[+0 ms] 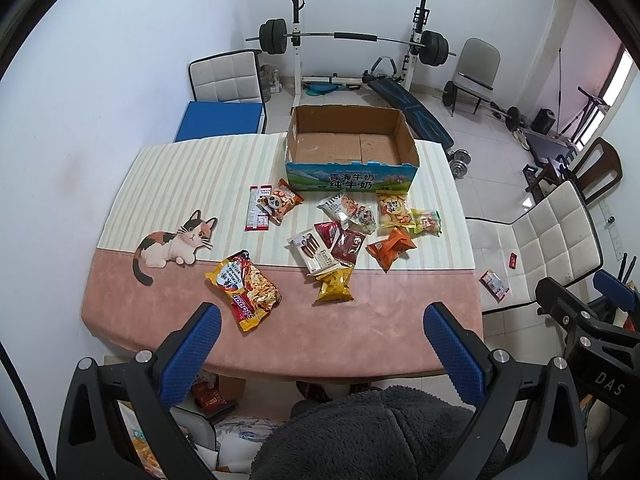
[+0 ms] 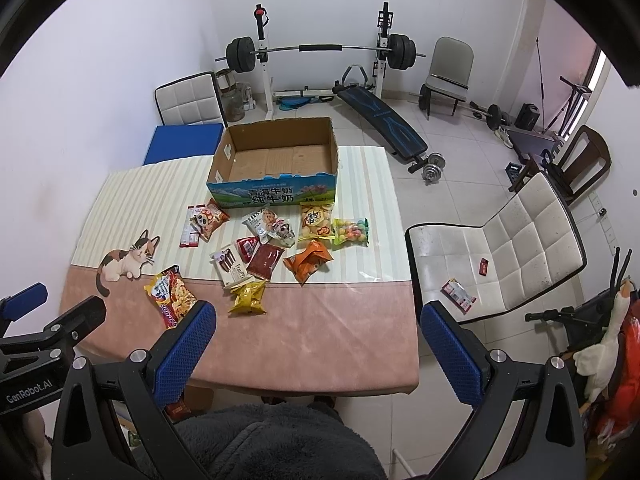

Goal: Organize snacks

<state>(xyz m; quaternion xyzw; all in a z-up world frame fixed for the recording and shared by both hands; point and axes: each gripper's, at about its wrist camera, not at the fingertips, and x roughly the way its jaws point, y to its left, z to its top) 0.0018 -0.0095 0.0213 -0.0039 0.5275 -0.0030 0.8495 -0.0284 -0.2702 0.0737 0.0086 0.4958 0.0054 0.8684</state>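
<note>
An empty open cardboard box (image 1: 408, 142) (image 2: 334, 148) with blue printed sides stands at the table's far side. Several snack packets lie in front of it: a noodle packet (image 1: 244, 290) (image 2: 170, 294), a yellow bag (image 1: 334, 286) (image 2: 248, 298), an orange bag (image 1: 390, 250) (image 2: 308, 260), a panda packet (image 1: 280, 200) (image 2: 208, 218), a candy bag (image 2: 351, 232). My left gripper (image 1: 320, 328) and right gripper (image 2: 316, 330) are open and empty, held above the near table edge.
The table (image 1: 384, 320) (image 2: 328, 340) has a pink and striped cloth with a cat picture (image 1: 172, 244). A white chair (image 1: 552, 248) (image 2: 512, 248) stands at the right with a small packet (image 2: 458, 294) on its seat. Gym gear stands behind.
</note>
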